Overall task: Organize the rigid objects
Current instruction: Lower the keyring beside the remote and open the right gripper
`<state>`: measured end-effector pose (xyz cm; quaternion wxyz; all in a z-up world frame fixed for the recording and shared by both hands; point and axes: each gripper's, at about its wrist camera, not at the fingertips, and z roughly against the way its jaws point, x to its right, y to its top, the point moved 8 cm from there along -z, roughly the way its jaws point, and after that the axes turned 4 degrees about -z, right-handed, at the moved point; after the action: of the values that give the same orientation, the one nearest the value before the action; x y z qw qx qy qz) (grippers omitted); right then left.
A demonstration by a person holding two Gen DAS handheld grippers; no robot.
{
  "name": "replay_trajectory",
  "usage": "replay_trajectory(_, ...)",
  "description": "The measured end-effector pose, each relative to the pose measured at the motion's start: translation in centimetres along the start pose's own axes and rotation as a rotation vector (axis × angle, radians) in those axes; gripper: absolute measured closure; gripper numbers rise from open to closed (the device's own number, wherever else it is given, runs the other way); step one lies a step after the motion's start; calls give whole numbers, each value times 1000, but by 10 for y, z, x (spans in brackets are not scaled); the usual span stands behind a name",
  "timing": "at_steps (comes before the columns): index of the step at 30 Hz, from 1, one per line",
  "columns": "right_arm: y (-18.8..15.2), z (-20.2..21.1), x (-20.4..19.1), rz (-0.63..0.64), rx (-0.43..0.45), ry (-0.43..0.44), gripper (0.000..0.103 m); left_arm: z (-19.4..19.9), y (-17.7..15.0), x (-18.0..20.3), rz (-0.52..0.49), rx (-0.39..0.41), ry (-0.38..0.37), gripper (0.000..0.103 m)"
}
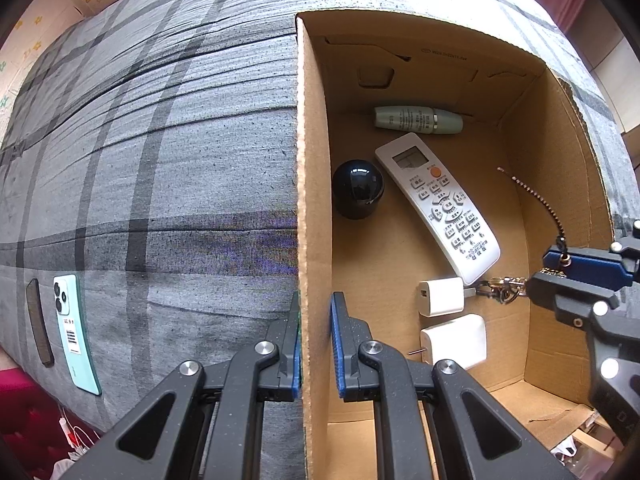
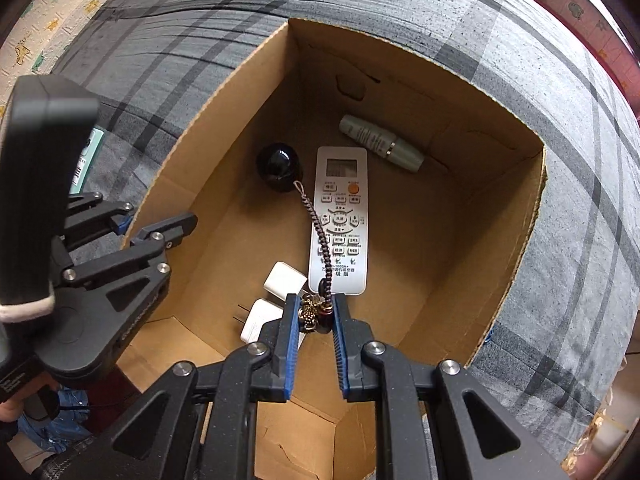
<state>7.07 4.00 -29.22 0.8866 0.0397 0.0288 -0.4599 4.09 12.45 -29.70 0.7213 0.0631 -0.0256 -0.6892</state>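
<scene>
An open cardboard box (image 1: 314, 160) stands on a grey plaid bed cover. My left gripper (image 1: 316, 320) is shut on the box's left wall, one finger outside and one inside; the right wrist view shows this left gripper (image 2: 158, 220) too. My right gripper (image 2: 314, 314) points down inside the box, shut on a keychain (image 2: 308, 312). Its braided cord (image 2: 316, 224) trails across a white remote (image 2: 340, 216). From the left wrist, the right gripper (image 1: 540, 271) is low at the box's right side, with the keys (image 1: 502, 286) hanging from it.
On the box floor lie the remote (image 1: 436, 200), a black rounded object (image 1: 358, 188), a pale green tube (image 1: 418, 120) and two white chargers (image 1: 440, 296). A mint green phone (image 1: 74, 328) and a dark slim object (image 1: 39, 322) lie on the cover left of the box.
</scene>
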Motion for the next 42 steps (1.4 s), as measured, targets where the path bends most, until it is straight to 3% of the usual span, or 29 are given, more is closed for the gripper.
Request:
replay_trajectory(16,-5,-54,2,-27,-49,1,87,0,-1,3,-13,3,8,90)
replay_trajectory(30,-4,-43,-1,-16,-27,15,85,1,0,2,-11,3,9,90)
replay_trajectory(35,-2,-36,-1,-16,6,5,60,1,-1,1,-9,3,9,90)
replay_trajectory(42,1,-19,-3,-15,58,-17,45,1,-1,1,-6,3,9,90)
